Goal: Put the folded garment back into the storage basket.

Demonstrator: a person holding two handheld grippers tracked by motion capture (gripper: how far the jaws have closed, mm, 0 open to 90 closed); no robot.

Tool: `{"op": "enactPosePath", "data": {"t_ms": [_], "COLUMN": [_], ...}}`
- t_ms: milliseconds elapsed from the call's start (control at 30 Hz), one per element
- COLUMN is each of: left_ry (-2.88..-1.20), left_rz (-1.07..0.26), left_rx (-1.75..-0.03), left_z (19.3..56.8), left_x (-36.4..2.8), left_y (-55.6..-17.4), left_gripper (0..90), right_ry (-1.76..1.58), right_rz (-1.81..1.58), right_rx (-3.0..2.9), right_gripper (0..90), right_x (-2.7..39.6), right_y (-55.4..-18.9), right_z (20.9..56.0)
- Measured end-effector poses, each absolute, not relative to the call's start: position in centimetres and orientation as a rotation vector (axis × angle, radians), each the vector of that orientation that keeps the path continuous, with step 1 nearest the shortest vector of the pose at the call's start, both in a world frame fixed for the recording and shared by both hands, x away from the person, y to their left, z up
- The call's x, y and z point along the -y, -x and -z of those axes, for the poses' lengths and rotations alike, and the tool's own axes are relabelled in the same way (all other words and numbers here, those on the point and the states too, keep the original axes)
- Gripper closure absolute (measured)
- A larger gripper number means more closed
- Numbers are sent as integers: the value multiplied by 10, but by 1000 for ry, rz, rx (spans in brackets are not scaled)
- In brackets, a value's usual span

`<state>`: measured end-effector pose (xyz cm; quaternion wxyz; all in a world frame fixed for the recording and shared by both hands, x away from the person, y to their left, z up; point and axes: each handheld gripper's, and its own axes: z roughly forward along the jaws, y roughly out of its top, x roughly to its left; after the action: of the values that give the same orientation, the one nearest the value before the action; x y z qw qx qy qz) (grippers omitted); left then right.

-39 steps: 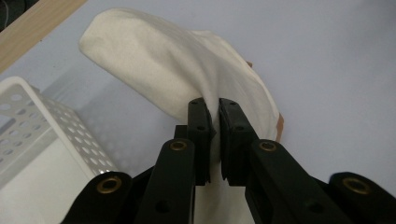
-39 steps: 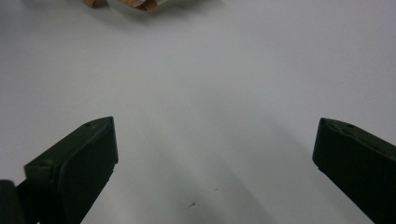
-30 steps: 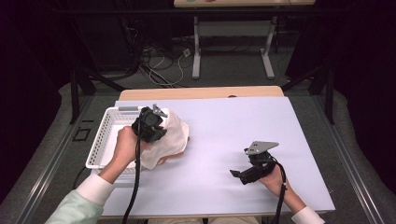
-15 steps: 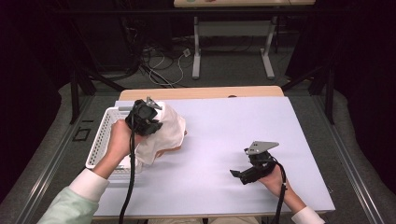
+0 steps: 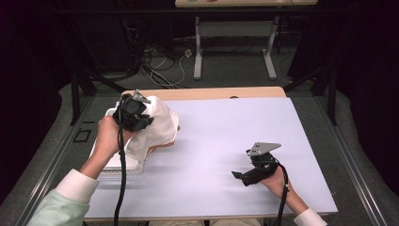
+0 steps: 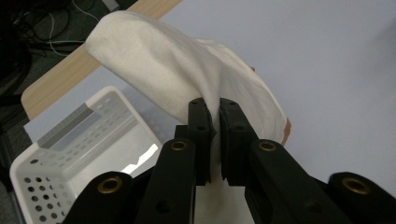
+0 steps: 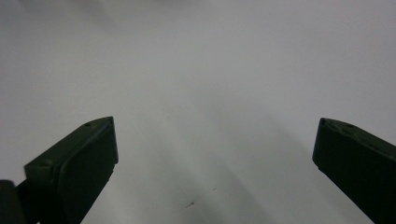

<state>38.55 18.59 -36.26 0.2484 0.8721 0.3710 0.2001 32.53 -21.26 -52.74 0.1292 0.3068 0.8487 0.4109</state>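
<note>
A cream-white cloth (image 5: 157,127) hangs from my left gripper (image 5: 141,123) above the left side of the table, partly over the white basket (image 5: 113,165). In the left gripper view the two black jaws are pinched together on a fold of the cloth (image 6: 187,79), which drapes away toward the table. A small tan edge shows under the cloth's lower right side. My right gripper (image 5: 241,176) rests low over the table at the front right, held by a hand. In the right gripper view its jaws (image 7: 215,149) stand wide apart with only bare table surface between them.
The perforated white basket (image 6: 56,158) sits at the table's left edge, below the lifted cloth. The pale lilac table top (image 5: 235,127) stretches between the two grippers. A wooden strip (image 5: 211,92) runs along the far edge. Cables and table legs lie on the floor beyond.
My left gripper has risen and moved back toward the far left, lifting the cloth higher over the basket. The right gripper has stayed in place.
</note>
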Motion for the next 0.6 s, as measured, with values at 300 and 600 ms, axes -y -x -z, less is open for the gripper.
{"op": "enactPosePath", "data": {"t_ms": [300,600], "left_ry": [-2324,-2316], "left_rz": [-573,-606], "left_rx": [-1079,-1132], "left_z": [354,349], "left_x": [-211,-234], "left_y": [-385,-382], "left_gripper": [848,848], "right_ry": [-888,-894], "right_rz": [-1191,-1196], "right_rx": [-2474,-2474], "right_gripper": [0,0], "right_x": [212,212], "right_y": [-326,-326], "right_z": [528,529]}}
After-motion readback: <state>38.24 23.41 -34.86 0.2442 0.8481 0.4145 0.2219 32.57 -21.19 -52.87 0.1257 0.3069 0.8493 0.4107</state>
